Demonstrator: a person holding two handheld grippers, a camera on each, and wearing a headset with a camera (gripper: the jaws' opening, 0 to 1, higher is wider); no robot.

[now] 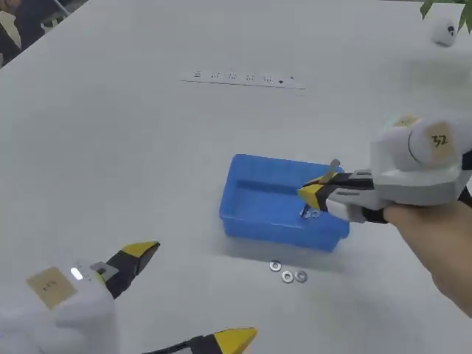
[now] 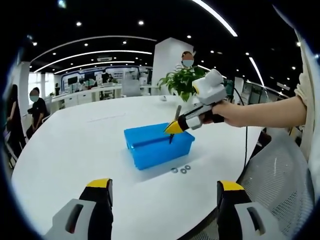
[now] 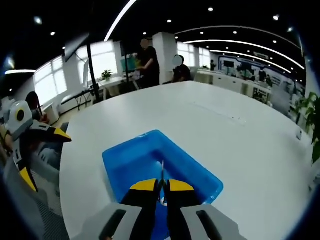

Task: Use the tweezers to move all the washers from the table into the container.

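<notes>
Head view, from the near edge outward: the left gripper (image 1: 199, 291) hovers over the white table (image 1: 110, 147), its yellow-tipped jaws spread wide with nothing between them. The left gripper view confirms that open gap (image 2: 165, 185). Just beyond it, three washers (image 1: 287, 276) lie in a tight cluster on the bare tabletop, close to the near wall of the container (image 1: 251, 214) but outside it. The container is a shallow blue rectangular tray sitting flat on the table. Over its right end the right gripper (image 1: 310, 193), held by a hand (image 1: 435, 243) coming in from the right, has its jaws pinched together on the tweezers (image 1: 333, 166). The tweezers point steeply down into the tray. A small silvery bit glints at their lower tip, but I cannot tell whether it is gripped or lying on the tray floor. The right gripper view looks straight along its closed jaws (image 3: 160, 186), with the thin tweezers (image 3: 162, 172) standing between them above the blue floor of the container (image 3: 130, 160). Farther back on the table, a narrow socket strip (image 1: 243, 77) lies flush in the surface. At the far right corner, the leaves of a plant (image 1: 446, 7) reach in.
</notes>
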